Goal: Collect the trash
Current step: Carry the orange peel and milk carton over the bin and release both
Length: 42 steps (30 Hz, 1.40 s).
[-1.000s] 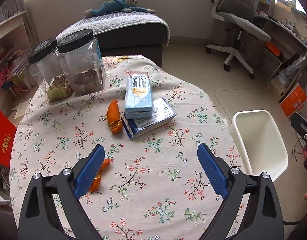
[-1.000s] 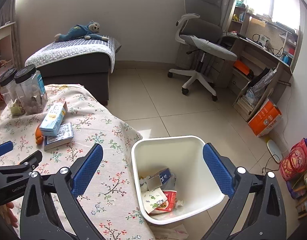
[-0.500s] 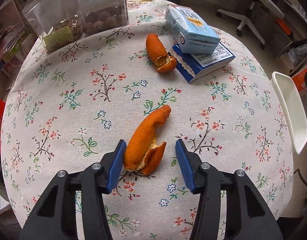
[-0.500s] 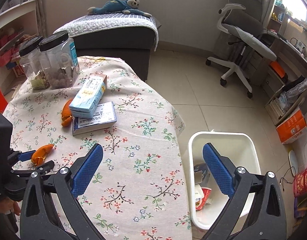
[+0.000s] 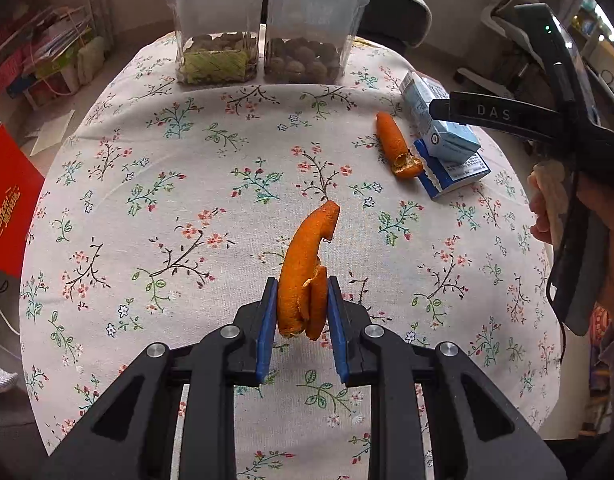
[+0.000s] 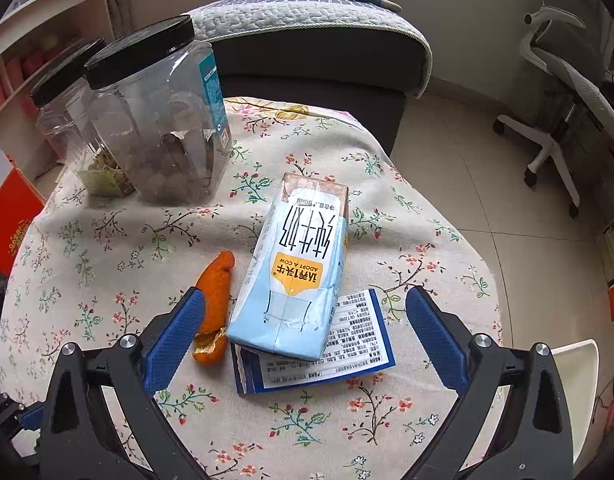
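My left gripper (image 5: 300, 308) is shut on a long orange peel (image 5: 305, 268) and holds it just above the floral tablecloth. A second orange peel (image 5: 395, 146) lies further right, beside a light blue milk carton (image 5: 439, 122) resting on a flat blue-and-white box (image 5: 453, 172). In the right wrist view my right gripper (image 6: 305, 336) is open, its fingers either side of the milk carton (image 6: 297, 276), which lies on the flat box (image 6: 327, 360). The second peel (image 6: 215, 300) lies just inside the left fingertip (image 6: 175, 336).
Two clear jars with black lids (image 5: 263, 28) stand at the table's far edge; they also show in the right wrist view (image 6: 155, 120). A white bin's rim (image 6: 575, 392) shows at the lower right, off the table. A sofa (image 6: 319, 52) and an office chair (image 6: 567, 92) stand beyond.
My left gripper has closed on the long peel and lifted it. My right gripper has moved in over the table, away from the bin, with its fingers around the milk carton.
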{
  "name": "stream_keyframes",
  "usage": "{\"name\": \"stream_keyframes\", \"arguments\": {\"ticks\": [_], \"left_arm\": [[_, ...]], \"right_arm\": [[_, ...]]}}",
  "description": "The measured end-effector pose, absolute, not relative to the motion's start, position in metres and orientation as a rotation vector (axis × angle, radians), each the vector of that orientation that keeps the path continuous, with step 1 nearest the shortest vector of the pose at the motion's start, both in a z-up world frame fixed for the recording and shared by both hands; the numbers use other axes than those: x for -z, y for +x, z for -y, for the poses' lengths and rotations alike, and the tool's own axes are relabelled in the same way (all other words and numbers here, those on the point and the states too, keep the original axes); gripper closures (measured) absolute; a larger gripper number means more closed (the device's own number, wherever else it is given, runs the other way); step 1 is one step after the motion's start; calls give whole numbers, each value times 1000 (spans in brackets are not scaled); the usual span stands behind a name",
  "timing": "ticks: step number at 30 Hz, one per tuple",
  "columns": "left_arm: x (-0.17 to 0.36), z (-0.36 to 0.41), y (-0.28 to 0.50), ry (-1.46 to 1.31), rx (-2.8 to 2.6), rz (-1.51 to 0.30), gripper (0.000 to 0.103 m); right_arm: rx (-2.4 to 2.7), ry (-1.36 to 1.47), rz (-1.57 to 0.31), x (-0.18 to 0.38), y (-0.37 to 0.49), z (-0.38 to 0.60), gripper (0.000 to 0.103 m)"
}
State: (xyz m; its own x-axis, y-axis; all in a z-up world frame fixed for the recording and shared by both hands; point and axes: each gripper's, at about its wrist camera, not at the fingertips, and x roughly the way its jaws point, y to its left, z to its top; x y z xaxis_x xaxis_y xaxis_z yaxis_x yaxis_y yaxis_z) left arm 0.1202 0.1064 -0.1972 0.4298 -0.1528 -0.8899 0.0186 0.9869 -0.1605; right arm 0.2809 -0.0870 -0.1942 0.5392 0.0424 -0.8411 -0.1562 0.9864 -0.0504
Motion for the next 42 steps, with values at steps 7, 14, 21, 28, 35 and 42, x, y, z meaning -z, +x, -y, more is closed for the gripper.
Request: {"name": "stream_keyframes", "arguments": {"ticks": [7, 14, 21, 28, 35, 42], "left_arm": [[188, -119, 119, -160, 90, -1097, 79], [162, -127, 111, -223, 64, -1023, 79], [140, -124, 93, -269, 73, -970, 79], [122, -104, 79, -262, 121, -927, 79], [120, -66, 70, -191, 149, -898, 79], [118, -27, 75, -134, 183, -881, 78]], "right_arm": [[-175, -29, -1047, 212, 280, 93, 51], [-207, -44, -977, 179, 224, 97, 51], [-227, -110, -924, 142, 147, 104, 51], [-222, -104, -888, 113, 90, 128, 50], [-180, -83, -851, 123, 75, 145, 50], [-146, -69, -808, 115, 77, 167, 50]]}}
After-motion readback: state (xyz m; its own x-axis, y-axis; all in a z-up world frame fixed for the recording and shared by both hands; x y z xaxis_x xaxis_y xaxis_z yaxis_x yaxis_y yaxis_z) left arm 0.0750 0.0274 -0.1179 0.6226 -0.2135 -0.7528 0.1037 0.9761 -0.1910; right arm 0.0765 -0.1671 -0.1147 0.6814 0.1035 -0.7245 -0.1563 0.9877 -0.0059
